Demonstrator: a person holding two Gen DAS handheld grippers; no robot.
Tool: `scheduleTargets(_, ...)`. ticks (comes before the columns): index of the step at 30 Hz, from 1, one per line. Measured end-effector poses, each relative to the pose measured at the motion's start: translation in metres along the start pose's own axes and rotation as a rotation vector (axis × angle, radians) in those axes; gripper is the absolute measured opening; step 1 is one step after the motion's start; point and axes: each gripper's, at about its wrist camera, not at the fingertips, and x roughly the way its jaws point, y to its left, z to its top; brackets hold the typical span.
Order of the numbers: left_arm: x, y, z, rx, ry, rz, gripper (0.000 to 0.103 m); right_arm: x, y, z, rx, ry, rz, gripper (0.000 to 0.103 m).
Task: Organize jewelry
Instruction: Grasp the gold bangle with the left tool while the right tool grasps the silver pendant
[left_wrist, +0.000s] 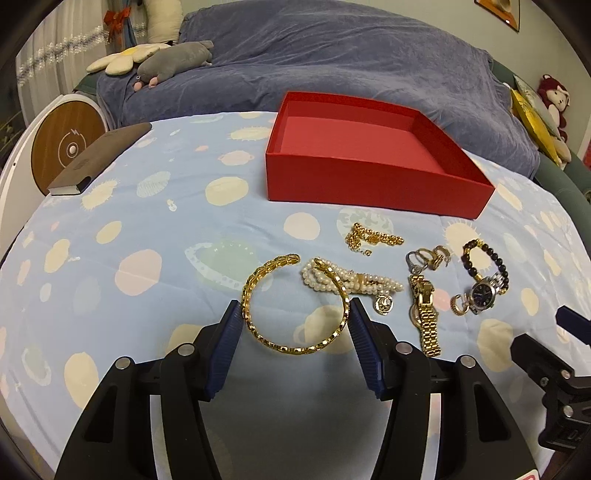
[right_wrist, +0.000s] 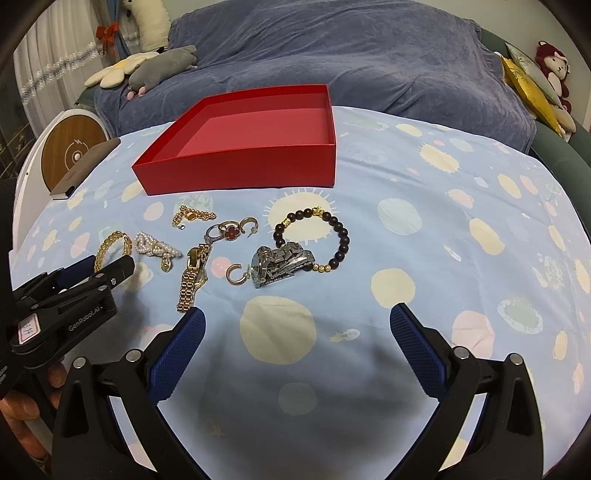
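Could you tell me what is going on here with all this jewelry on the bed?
A person is sorting jewelry with a handheld gripper in each hand. The left gripper brackets the gold bangle, its pads at the bangle's two sides. The right gripper is open over bare sheet, holding nothing. The watches, pearl bracelet, bead bracelet and rings lie loose on the sheet, and the red box is empty.

You have one red box (left_wrist: 373, 177), two watches (one gold (left_wrist: 424, 314), one silver (left_wrist: 485, 293)), four bracelets (gold cuff (left_wrist: 295, 306), pearl (left_wrist: 351, 282), gold chain (left_wrist: 373, 238), dark bead (left_wrist: 484, 258)), two gold hoop earrings (right_wrist: 236, 275) (right_wrist: 249, 226), and one notebook (left_wrist: 99, 158). Rings (left_wrist: 421, 260) overlap; count unclear.
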Motion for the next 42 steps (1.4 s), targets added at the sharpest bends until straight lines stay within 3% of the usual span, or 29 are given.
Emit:
scheduleTargets(3, -0.010, 0.000, 0.003, -0.009, -0.022, -0.011, 0.055, 0.004, 0.000, 0.004, 0.015, -0.001, 0.021, 0.092)
scheduleTargets(8, -0.015, 0.002, 0.005, -0.013, -0.033, -0.030, 0.056, 0.016, 0.000, 0.011, 0.051, 0.019, 0.074, 0.063)
scheduleTargets(14, -0.014, 0.005, 0.004, -0.011, -0.026, -0.027, 0.056, 0.029, 0.007, 0.018, 0.056, 0.023, 0.098, 0.050)
scheduleTargets(19, -0.012, 0.008, 0.003, -0.019, -0.016, -0.031, 0.056, 0.042, 0.005, 0.018, 0.067, 0.036, 0.101, 0.048)
scheduleTargets(27, -0.009, 0.003, 0.004, -0.013, -0.011, -0.032, 0.056, 0.048, -0.002, 0.019, 0.087, 0.031, 0.126, 0.027)
scheduleTargets(32, -0.007, 0.001, 0.005, -0.011, -0.013, -0.032, 0.056, 0.038, -0.001, 0.020, 0.074, 0.006, 0.142, 0.006)
scheduleTargets(42, -0.010, -0.008, 0.009, -0.014, -0.027, -0.041, 0.056, 0.015, -0.002, 0.020, 0.060, -0.034, 0.178, 0.006)
